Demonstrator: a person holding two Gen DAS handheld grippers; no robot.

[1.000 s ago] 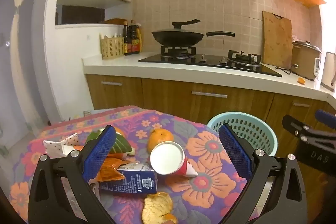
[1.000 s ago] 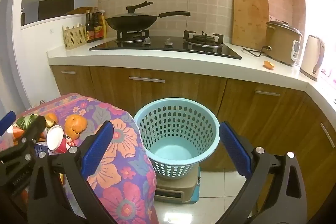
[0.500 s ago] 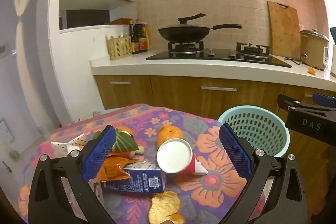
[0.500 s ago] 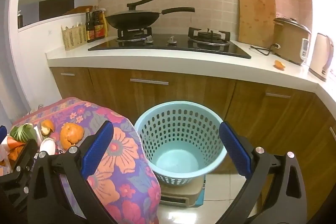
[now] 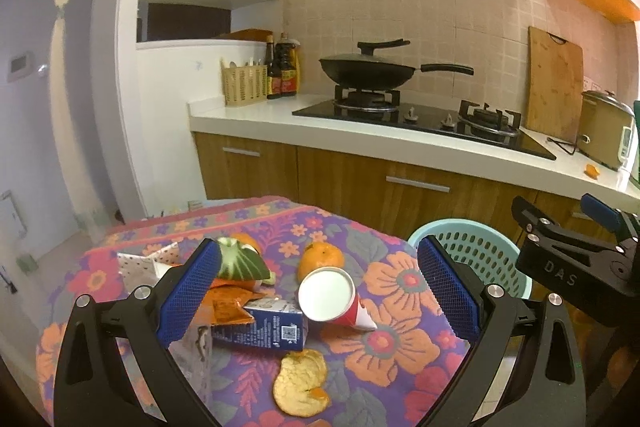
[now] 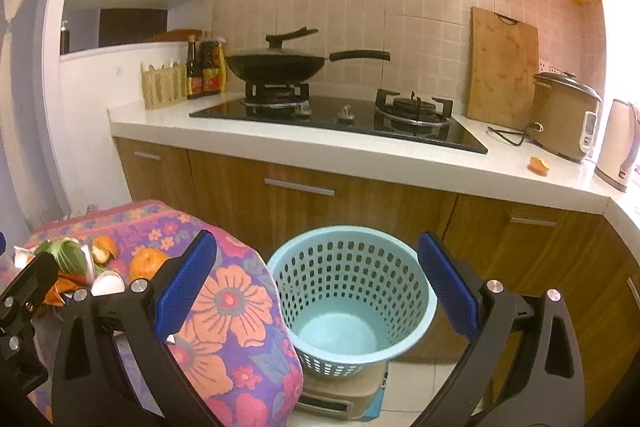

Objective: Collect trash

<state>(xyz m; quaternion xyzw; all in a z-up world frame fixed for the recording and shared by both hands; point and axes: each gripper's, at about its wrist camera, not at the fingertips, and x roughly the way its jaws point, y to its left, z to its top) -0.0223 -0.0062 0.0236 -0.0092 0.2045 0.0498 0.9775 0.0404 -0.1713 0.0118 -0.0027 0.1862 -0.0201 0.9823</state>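
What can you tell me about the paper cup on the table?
The paper cup lies on its side on the flowered tablecloth, its white open mouth facing the camera and looking empty. The outside is red with white. It rests against the blue carton, just in front of the orange, between the open left tool's fingers, untouched.

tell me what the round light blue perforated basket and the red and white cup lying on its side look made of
The round light blue perforated basket looks like moulded plastic: smooth, slightly glossy, with even rows of punched-looking holes and a solid bottom. The red and white cup lying on its side looks like paper: matte white inside, thin rolled rim, printed red outside, probably thinly coated.
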